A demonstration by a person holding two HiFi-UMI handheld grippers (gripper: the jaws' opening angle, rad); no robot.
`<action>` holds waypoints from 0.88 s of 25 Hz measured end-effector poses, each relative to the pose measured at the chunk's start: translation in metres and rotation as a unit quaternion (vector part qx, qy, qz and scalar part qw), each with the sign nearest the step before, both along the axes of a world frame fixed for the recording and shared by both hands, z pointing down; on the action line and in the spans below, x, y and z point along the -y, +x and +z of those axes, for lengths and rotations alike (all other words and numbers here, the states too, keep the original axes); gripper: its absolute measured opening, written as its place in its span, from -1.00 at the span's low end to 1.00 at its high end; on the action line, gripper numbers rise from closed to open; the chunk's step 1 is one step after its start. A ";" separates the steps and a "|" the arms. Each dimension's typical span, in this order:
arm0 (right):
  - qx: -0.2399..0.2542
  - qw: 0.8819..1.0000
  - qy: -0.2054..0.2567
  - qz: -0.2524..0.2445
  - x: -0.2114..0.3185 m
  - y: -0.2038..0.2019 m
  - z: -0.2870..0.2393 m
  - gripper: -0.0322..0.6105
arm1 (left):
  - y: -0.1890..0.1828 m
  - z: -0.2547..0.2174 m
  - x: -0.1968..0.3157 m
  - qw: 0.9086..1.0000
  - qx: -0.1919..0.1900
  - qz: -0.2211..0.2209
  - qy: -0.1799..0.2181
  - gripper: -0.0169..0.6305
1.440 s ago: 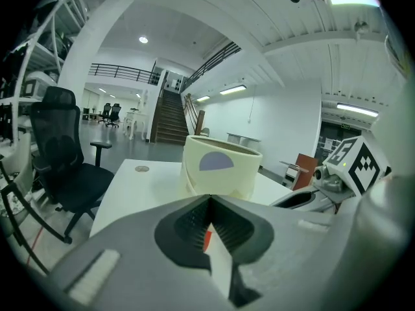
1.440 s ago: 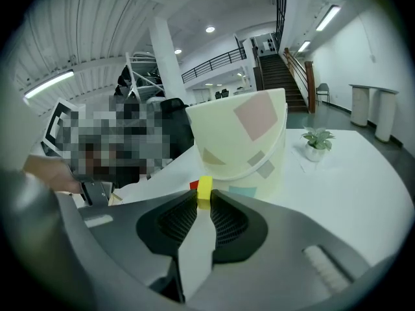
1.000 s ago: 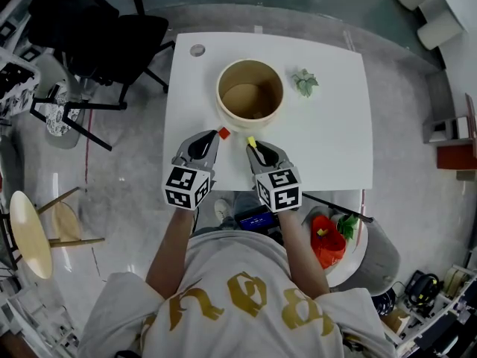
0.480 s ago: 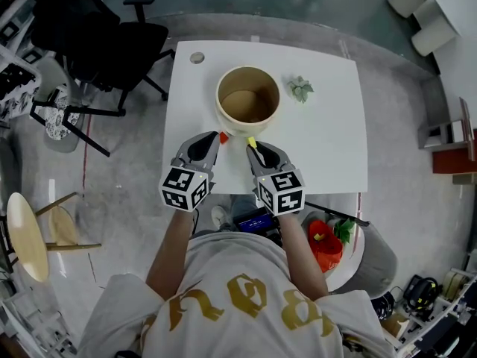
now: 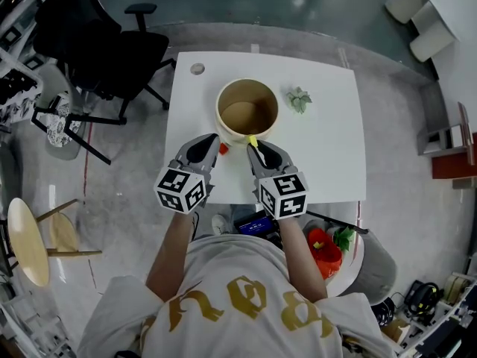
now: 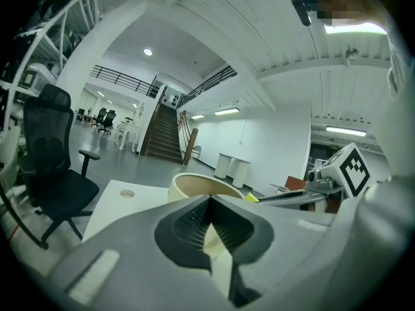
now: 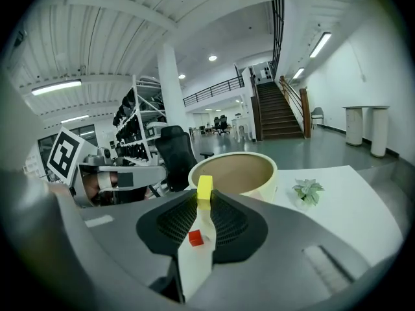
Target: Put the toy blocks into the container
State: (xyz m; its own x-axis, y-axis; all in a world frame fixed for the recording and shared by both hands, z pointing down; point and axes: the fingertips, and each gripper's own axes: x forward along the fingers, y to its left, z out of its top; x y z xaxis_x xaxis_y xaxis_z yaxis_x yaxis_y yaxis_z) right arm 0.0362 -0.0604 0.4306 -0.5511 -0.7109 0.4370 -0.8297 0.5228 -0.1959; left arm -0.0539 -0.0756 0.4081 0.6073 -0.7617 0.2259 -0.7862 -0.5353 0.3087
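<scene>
- Pinching the yellow block (image 7: 205, 189) at their very tips, my right tongs (image 5: 254, 145) are clamped on it. The block stands on end between the ribbed pads.
- Left tongs (image 6: 209, 201): tips pressed together, nothing between them.
- Against a second back, both tongs sit higher and look larger from the head camera.
- The yellow block was then short of the container (image 5: 244, 114). It now overlaps the near rim as seen from above.
- The right tongs' grip looks unchanged.
- Red block (image 5: 223, 148): it has stayed on the table (image 5: 320, 148), just beside the left tongs' nose and near the container's base. Through the gap of the right tongs I see it lying lower than the yellow one.
- Container: round, cream-walled and open-topped, with its tan floor showing. It stands mid-table, just ahead of both tongs.
- In the way: the container's near wall rises directly ahead of both sets of tips. In the right gripper view the yellow block lines up with the rim.
- Around: a small green plant (image 5: 299, 99) sits right of the container, apart from it.
- A grey round cap (image 5: 197, 68) is at the table's far left corner.
- A black office chair (image 5: 97, 43) stands off the table's left side.
- A wooden stool (image 5: 30, 237) is on the floor further left.
</scene>
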 end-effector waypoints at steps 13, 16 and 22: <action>-0.001 1.000 0.009 0.021 0.042 0.010 -0.007 -0.62 | 0.001 0.001 0.033 0.999 -0.044 -0.003 -0.023 -0.94; -0.004 1.000 0.010 0.022 0.049 0.012 -0.006 -0.62 | -0.001 0.004 0.039 0.998 -0.049 -0.008 -0.025 -0.94; -0.007 1.000 0.010 0.029 0.060 0.019 -0.001 -0.62 | -0.005 0.011 0.046 0.998 -0.050 -0.019 -0.032 -0.94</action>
